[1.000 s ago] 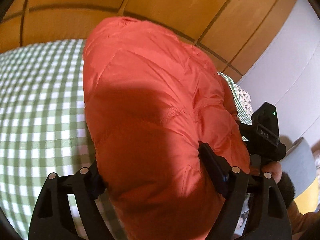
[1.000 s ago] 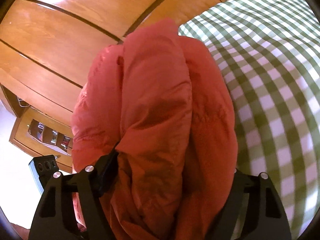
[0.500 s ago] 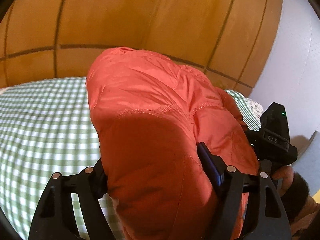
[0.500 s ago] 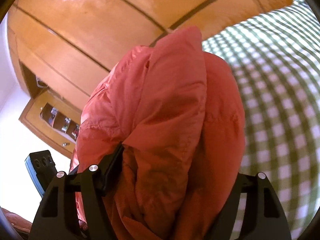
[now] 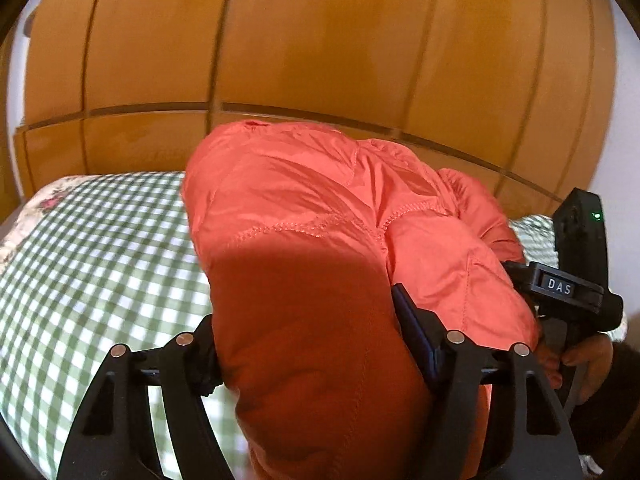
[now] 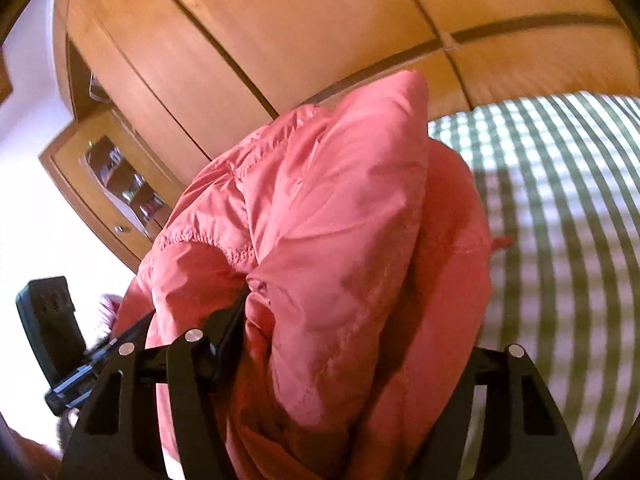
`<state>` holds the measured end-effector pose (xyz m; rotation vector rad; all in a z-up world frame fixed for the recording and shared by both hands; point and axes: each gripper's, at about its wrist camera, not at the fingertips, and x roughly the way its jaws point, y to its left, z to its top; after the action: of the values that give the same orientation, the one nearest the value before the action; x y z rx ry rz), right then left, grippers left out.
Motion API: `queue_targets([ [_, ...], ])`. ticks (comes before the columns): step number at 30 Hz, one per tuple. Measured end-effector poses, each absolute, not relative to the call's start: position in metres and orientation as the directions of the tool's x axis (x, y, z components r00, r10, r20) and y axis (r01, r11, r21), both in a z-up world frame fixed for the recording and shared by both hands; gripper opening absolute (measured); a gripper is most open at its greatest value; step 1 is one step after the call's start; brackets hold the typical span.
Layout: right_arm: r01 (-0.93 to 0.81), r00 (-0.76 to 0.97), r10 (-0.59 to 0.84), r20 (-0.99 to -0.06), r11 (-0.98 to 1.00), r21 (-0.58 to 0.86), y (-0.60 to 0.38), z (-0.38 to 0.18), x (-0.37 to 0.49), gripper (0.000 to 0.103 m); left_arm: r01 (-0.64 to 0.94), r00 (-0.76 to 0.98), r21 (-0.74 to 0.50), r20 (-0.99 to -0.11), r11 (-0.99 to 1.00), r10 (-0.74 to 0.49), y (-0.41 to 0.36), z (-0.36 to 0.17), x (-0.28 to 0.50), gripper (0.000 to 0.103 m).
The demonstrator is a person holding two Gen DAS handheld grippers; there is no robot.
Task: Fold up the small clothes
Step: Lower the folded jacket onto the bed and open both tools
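One orange puffer jacket hangs bunched above a green-checked bedspread before wooden wardrobe panels; two grippers, left gripper and right gripper, each clamp its padding.

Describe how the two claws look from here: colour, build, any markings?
Both are matte black plastic. The left claw and right claw have ribbed, cut-out frames with silver rivets. In the left view, the right unit carries a white "DAS" label and a green LED. No cables show.
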<state>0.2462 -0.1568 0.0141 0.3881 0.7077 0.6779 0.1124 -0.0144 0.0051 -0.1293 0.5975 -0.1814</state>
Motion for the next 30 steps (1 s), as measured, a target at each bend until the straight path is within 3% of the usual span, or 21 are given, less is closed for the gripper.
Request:
queue_targets([
  [5,-0.456,0.551,0.687,-0.473,0.723,0.519,-0.129,0.019,0.283,0.063,0.057,0.84,-0.151,-0.527,0.987,-0.129,0.008,0.008,0.142,0.07],
  [7,-0.426,0.562,0.668,-0.488,0.739,0.521,-0.124,0.01,0.301,0.063,0.01,0.823,-0.171,-0.559,0.985,-0.106,0.017,-0.003,0.161,0.072],
  [11,-0.307,0.607,0.6,-0.522,0.782,0.542,-0.128,-0.022,0.32,0.08,-0.055,0.76,-0.173,-0.646,0.983,-0.071,0.022,-0.037,0.192,0.092],
  [12,-0.276,0.621,0.586,-0.521,0.785,0.555,-0.131,-0.028,0.32,0.085,-0.058,0.769,-0.182,-0.636,0.982,-0.072,0.023,-0.04,0.192,0.093],
  [15,-0.262,0.646,0.548,-0.532,0.813,0.52,-0.135,-0.028,0.31,0.087,-0.069,0.777,-0.158,-0.628,0.985,-0.046,0.018,-0.037,0.186,0.093],
  [17,-0.248,0.672,0.506,-0.542,0.842,0.479,-0.139,-0.017,0.296,0.091,-0.096,0.781,-0.109,-0.624,0.989,0.007,0.011,-0.031,0.175,0.099],
  [21,-0.223,0.752,0.422,-0.506,0.886,0.407,-0.155,0.008,0.259,0.1,-0.14,0.816,-0.1,-0.576,0.985,0.058,0.012,-0.021,0.147,0.099],
  [25,-0.121,0.759,0.2,-0.62,0.978,0.168,-0.149,0.0,0.267,0.101,-0.179,0.798,-0.161,-0.601,0.97,0.048,0.013,-0.031,0.136,0.099],
  [30,-0.077,0.744,0.231,-0.627,0.962,0.263,-0.156,-0.005,0.261,0.101,-0.201,0.769,-0.216,-0.639,0.955,0.017,0.017,-0.027,0.128,0.099],
])
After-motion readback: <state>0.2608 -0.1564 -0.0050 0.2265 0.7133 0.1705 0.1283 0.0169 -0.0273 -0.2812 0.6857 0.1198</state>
